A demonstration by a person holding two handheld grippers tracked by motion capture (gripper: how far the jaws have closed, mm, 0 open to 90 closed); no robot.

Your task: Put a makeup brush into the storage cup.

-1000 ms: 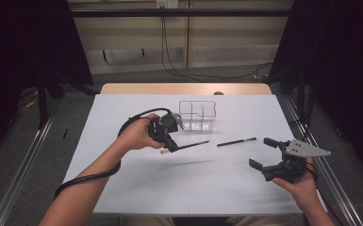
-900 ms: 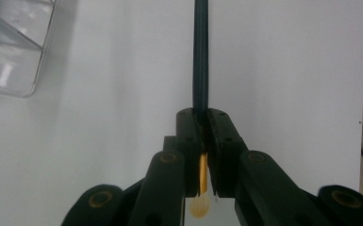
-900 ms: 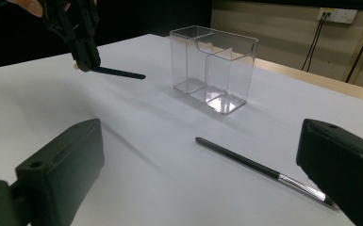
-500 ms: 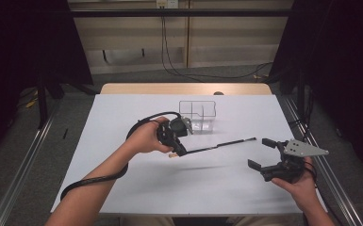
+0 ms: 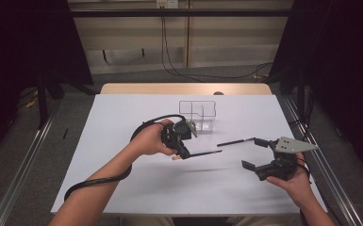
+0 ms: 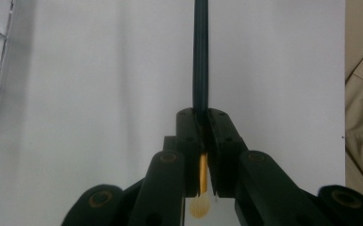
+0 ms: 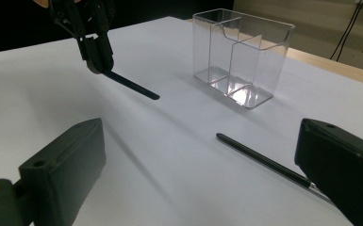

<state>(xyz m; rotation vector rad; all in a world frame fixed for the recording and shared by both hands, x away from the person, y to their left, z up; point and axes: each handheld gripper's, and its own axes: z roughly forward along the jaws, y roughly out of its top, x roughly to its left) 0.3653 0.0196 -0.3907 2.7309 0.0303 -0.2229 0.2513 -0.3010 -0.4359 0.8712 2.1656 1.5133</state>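
**Pen lifted, bound for the holder**

The left gripper (image 5: 183, 151), jaws pinched on a dark pen (image 6: 200, 61), had carried it rightward off the table, near the clear holder (image 5: 202, 113). The right gripper (image 5: 257, 153) waited spread beside a second pen (image 7: 264, 160)

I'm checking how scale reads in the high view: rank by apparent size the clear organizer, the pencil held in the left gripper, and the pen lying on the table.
1. Clear organizer, largest.
2. Pencil and pen: alike in length and thinness, so no ranking between them.
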